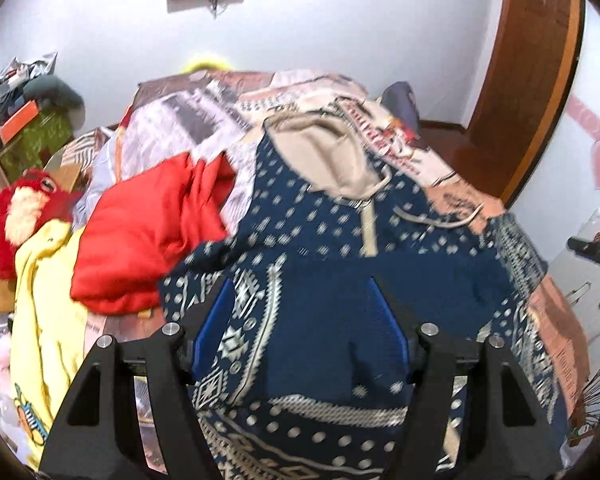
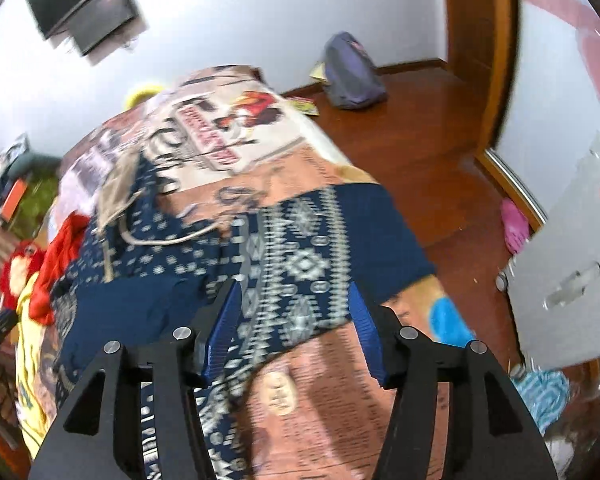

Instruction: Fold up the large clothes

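A navy hoodie (image 1: 328,280) with a cream pattern lies face up on the bed, its beige-lined hood (image 1: 328,156) toward the far end. My left gripper (image 1: 302,284) hovers open above the hoodie's chest, and no cloth is pinched between its blue pads (image 1: 216,320). In the right wrist view one patterned sleeve (image 2: 312,252) lies spread toward the bed's right edge. My right gripper (image 2: 294,286) stands open just over that sleeve, with the cloth lying slack below. Both views are motion-blurred.
A printed bedspread (image 2: 228,140) covers the bed. A red garment (image 1: 148,232), a yellow garment (image 1: 44,320) and a red plush toy (image 1: 28,208) lie at the left. A white drawer unit (image 2: 560,272), a purple bag (image 2: 352,76) and wooden floor (image 2: 428,152) are on the right.
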